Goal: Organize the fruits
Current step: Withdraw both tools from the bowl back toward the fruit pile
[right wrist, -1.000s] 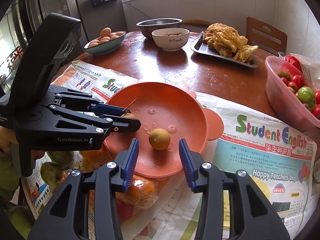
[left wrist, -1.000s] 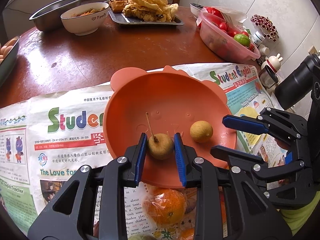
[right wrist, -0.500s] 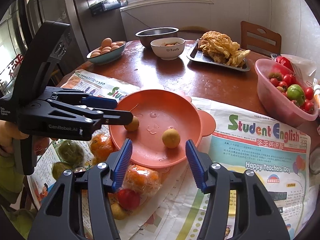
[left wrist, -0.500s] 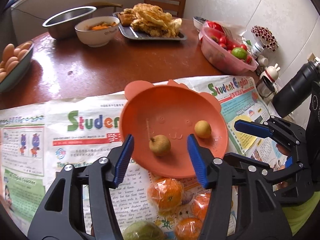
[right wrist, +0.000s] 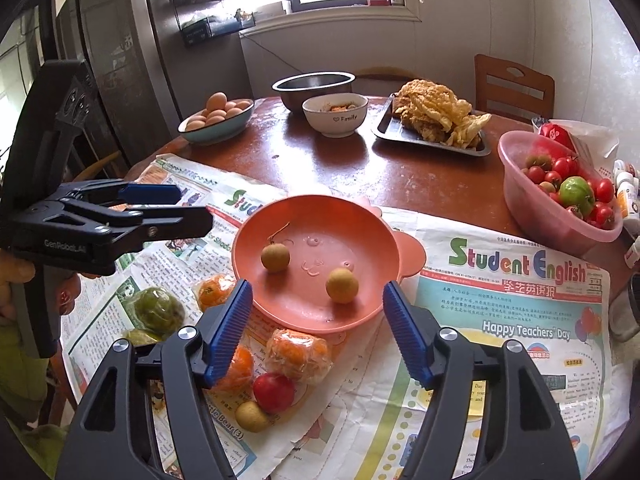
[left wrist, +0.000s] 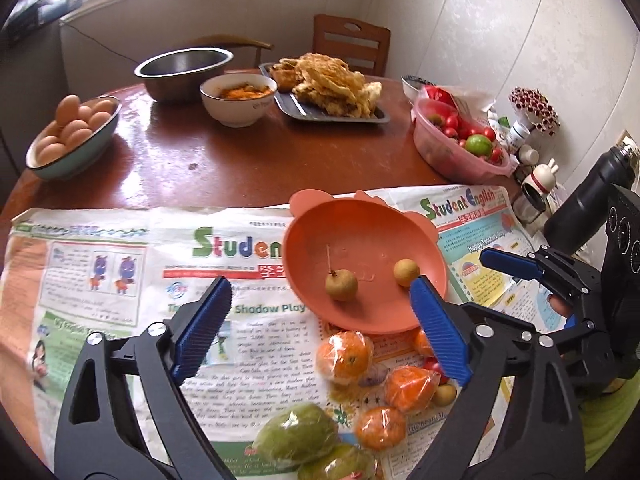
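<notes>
The round brown table [right wrist: 360, 176] carries my newspaper [right wrist: 500, 320] across its near half, the paper's far edge running behind the orange plate [right wrist: 320, 308]; bare wood lies open between that edge and the egg bowl [right wrist: 216, 130], white bowl [right wrist: 336, 120] and tray [right wrist: 384, 128]. The pink tub [right wrist: 552, 224] crowds the plate's right side. Two longans [right wrist: 275, 257] [right wrist: 342, 285] sit apart inside the plate. Wrapped oranges [left wrist: 345, 356], green fruit [left wrist: 296, 434] and a red fruit [right wrist: 274, 392] cluster at the plate's near rim. My left gripper [left wrist: 320, 328] is opening, nothing between its pads; my right gripper [right wrist: 316, 336] is opening too, released, above that cluster.
</notes>
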Demonstrator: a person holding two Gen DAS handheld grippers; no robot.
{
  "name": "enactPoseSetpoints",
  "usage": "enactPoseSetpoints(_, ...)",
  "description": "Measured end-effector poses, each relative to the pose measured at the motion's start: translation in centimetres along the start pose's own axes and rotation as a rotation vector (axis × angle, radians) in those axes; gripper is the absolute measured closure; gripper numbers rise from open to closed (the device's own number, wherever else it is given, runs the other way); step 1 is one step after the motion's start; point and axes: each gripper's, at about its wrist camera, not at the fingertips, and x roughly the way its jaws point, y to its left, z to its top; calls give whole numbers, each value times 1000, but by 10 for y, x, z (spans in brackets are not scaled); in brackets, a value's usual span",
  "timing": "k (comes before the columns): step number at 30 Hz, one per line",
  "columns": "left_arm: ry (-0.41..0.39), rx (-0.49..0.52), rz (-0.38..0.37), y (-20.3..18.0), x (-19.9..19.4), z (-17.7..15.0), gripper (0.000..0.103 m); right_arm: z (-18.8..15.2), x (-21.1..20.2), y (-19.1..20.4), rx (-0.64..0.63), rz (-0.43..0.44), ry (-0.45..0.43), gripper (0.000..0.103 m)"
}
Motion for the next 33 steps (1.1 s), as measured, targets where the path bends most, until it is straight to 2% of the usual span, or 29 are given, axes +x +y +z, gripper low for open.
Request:
enactPoseSetpoints(7,-33,-16,21,2,-19,-7,10,0,-11,1,13,-10,-33,26)
enactPoseSetpoints(19,-69,-41,28,3,-43,-25,10,-6,-26,5,29,-26,-60,13)
enactPoseSetpoints(33,-36,-39,35,2,-49,-63,10,-27,-26,15,48,-20,-35,12)
